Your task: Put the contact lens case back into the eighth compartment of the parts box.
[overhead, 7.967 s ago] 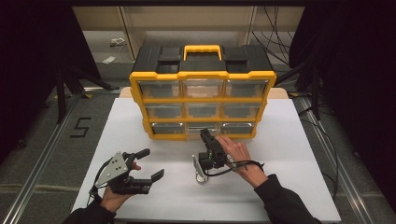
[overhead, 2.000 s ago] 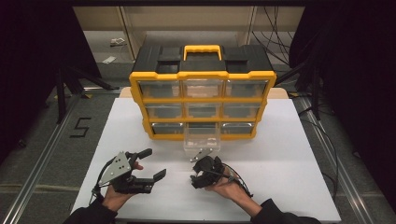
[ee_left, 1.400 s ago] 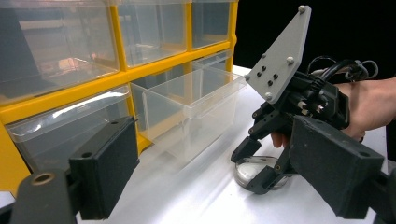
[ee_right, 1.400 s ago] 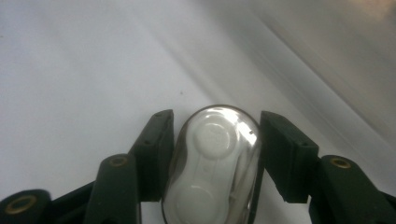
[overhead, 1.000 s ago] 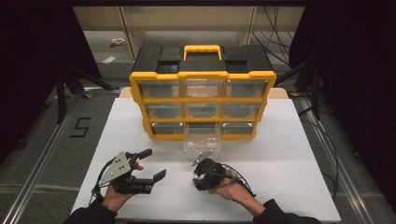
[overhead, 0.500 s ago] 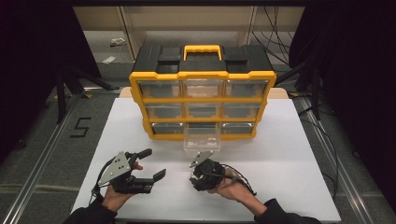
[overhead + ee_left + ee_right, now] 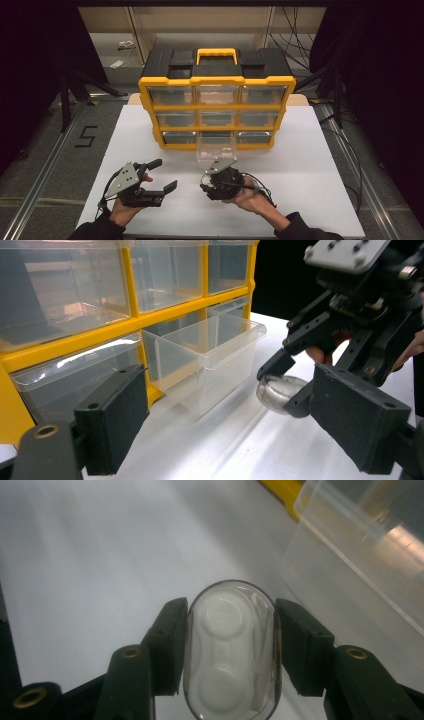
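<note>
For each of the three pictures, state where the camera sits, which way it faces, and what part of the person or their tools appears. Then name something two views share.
High view: above the person's side, facing forward and down at the white table and yellow drawer cabinet; both forearms, left gripper, right gripper.
Left gripper view: on the left gripper, facing the cabinet's pulled-out clear drawer; its own open jaws.
Right gripper view: on the right gripper, facing down at the table; its jaws clamp a clear oval case.
Shared: drawer and case in both gripper views.

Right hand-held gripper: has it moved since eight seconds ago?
Yes. The right hand-held gripper has pulled back from the yellow drawer cabinet toward the table's near edge, now shut on a clear capsule; the bottom-middle clear drawer now stands open.
</note>
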Tool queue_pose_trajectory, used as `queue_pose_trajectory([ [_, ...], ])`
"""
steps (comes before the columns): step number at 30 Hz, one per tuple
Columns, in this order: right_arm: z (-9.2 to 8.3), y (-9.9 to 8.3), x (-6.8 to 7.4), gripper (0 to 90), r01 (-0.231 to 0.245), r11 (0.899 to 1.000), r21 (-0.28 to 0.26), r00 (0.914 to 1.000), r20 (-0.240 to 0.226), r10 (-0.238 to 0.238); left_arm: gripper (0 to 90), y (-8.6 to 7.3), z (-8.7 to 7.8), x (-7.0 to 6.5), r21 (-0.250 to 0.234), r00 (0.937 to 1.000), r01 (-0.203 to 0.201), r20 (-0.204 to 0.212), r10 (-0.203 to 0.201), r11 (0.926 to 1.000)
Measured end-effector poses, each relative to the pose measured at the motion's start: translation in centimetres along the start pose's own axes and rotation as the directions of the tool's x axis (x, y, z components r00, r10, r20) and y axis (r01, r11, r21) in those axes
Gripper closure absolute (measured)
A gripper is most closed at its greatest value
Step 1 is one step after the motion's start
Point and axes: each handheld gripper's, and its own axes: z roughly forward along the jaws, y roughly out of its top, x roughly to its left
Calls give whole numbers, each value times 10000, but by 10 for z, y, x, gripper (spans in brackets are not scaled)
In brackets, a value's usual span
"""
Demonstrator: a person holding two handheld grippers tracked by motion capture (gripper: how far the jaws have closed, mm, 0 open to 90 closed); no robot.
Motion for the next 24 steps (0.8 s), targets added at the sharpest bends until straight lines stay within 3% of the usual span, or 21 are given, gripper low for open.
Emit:
queue_pose_trajectory([
  [11, -21, 11, -1, 499, 125, 9944, -1051, 9999, -2, -126, 155, 0, 0, 1, -56, 10000, 62, -64, -62, 10000],
  [24, -41, 24, -8, 499, 145, 9789, -2037, 9996, 279, -90, 155, 0, 0, 0, -150, 9999, 74, -87, -75, 9999],
])
